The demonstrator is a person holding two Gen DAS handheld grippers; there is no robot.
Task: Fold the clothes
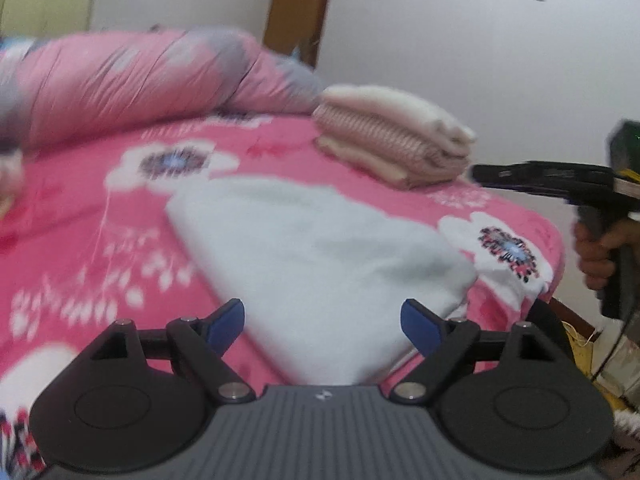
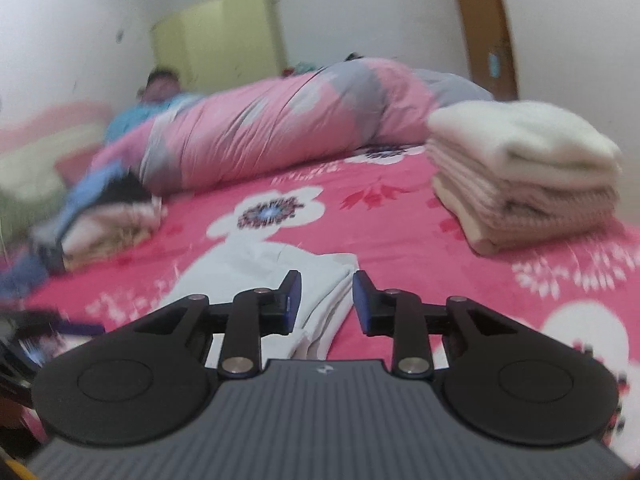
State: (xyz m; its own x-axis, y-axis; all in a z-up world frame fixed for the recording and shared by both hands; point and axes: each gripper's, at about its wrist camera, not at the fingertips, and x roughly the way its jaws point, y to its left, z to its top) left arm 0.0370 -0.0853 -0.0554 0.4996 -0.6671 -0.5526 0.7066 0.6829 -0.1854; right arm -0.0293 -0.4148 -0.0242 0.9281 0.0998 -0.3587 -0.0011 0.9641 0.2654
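A pale white-blue folded garment (image 1: pixel 316 252) lies flat on the pink flowered bedspread (image 1: pixel 100 248), near the bed's front corner. My left gripper (image 1: pixel 322 326) hovers just above its near end, wide open, nothing between the blue pads. In the right wrist view the same garment (image 2: pixel 256 276) shows its layered folded edge. My right gripper (image 2: pixel 326 300) hangs over that edge, open with a narrower gap, holding nothing. In the left view the right gripper's black body (image 1: pixel 560 184) appears at the right, held by a hand (image 1: pixel 596 256).
A stack of folded cream and beige clothes (image 1: pixel 396 140) (image 2: pixel 524 172) sits at the bed's far right. A rolled pink-grey quilt (image 2: pixel 280 124) lies along the back with a person (image 2: pixel 160 92) behind it. Unfolded clothes (image 2: pixel 100 220) are heaped at left.
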